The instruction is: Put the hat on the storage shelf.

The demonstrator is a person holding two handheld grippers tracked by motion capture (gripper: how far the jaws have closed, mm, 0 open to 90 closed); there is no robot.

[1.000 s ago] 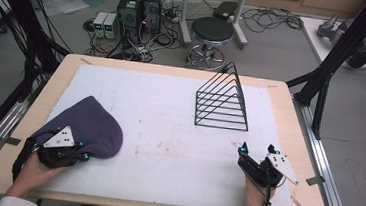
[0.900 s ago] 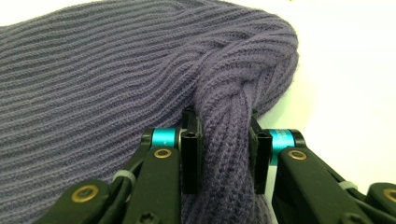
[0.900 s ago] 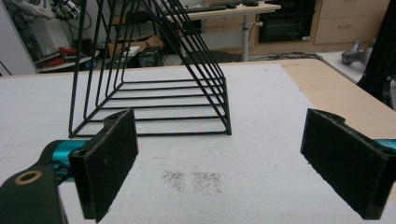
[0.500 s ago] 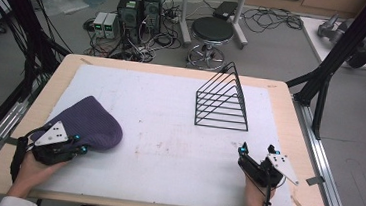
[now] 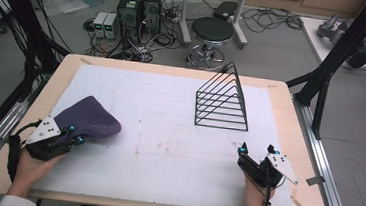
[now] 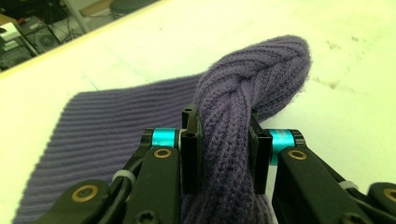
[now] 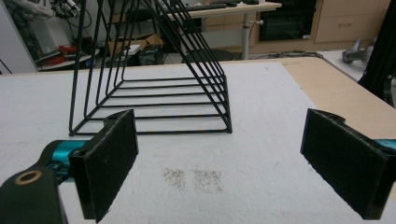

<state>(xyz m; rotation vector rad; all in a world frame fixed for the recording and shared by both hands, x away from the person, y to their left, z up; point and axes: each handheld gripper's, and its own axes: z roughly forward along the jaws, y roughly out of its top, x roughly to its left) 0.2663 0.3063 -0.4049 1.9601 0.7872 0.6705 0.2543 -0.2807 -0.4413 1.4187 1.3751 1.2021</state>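
— Near-left corner of the worktop (image 5: 167, 147)?
— Purple knit hat (image 5: 86, 119) there, lying on the white mat, bunched and lifted at its near edge. Left gripper (image 5: 75, 136) right at that edge, held in the left hand (image 5: 30, 162), touching the knit.
— Clamped or loose?
— Clamped. In the left gripper view, a thick twisted fold of the hat (image 6: 247, 116) squeezed between both black jaws of the left gripper (image 6: 224, 140), jaws narrow, pressed into the wool on either side. Rest of the hat spread flat on the mat, behind and to the left of the jaws there.
— And the other side?
— Right gripper (image 5: 257, 154) near the front-right of the mat, in the right hand (image 5: 255, 197), well apart from the hat. Jaws spread wide in the right gripper view, nothing between the right gripper (image 7: 219, 163) pads, only bare mat with a faint speckled smudge (image 7: 194, 179).
— Anything ahead of it?
— Black wire rack (image 5: 224, 99), triangular, standing upright on the mat toward the far right, just beyond the open jaws in the right gripper view (image 7: 154, 70). Apart from both grippers, not touched.
— Beyond the worktop?
— Round stool (image 5: 212, 33) and computer towers (image 5: 141, 6) on the floor, amid cables.
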